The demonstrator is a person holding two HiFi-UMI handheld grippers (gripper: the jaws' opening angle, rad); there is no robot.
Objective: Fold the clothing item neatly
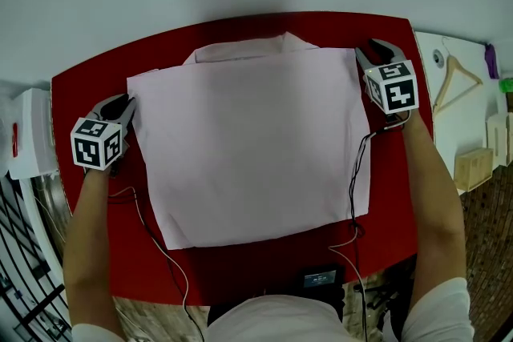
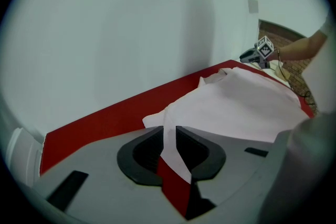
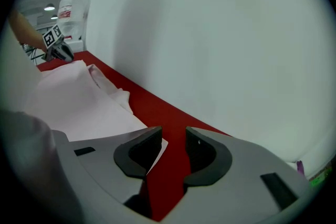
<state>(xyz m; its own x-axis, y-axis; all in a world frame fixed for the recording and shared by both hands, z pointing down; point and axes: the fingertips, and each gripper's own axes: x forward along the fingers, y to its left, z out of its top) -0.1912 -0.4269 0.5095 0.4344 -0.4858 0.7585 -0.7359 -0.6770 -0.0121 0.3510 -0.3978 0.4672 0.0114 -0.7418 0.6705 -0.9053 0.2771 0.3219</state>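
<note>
Head view: pink shirt (image 1: 248, 148) is lying flat, centred on red table (image 1: 240, 264).
Left gripper (image 1: 127, 103) is gaping slightly, right gripper (image 1: 373, 54) wider, neither clamping; shirt corners are sitting between jaws, so withdrawing risks snagging the fold.

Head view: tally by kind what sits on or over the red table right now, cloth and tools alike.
Pale pink cloth garment, laid flat: 1
Grey two-jaw tools with marker cubes: 2 (left hand-held gripper, right hand-held gripper)
Total: 3
</note>
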